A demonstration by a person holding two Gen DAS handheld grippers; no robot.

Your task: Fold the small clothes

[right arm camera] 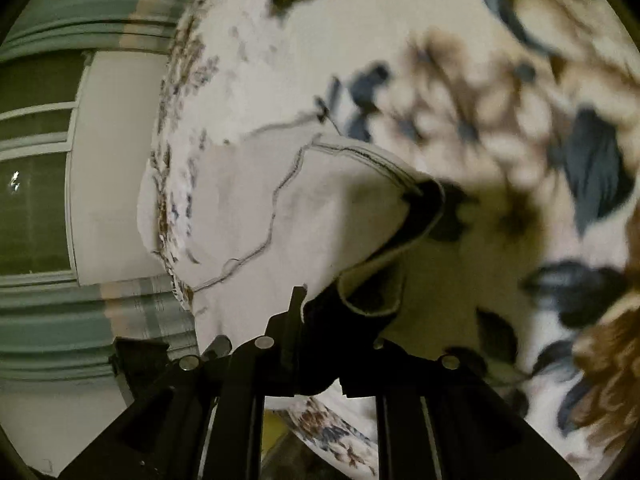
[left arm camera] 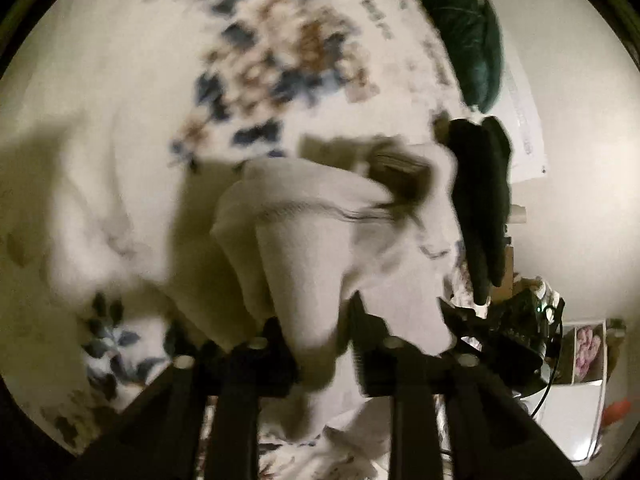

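Observation:
A small white garment (left arm camera: 320, 236) with dark stitched seams hangs bunched in front of my left gripper (left arm camera: 320, 332), which is shut on its lower edge. In the right wrist view the same white garment (right arm camera: 256, 208) spreads over the floral bedspread (right arm camera: 500, 128). My right gripper (right arm camera: 320, 320) is shut on its folded corner, where a dark inner layer shows. Both views are motion-blurred.
The floral bedspread (left arm camera: 120, 120) fills the left wrist view. A dark green cushion (left arm camera: 464, 28) lies at the far side and a dark garment (left arm camera: 484, 200) hangs at the right. Clutter and a box (left arm camera: 560, 340) sit at lower right. A window and wall (right arm camera: 80, 160) are at the left.

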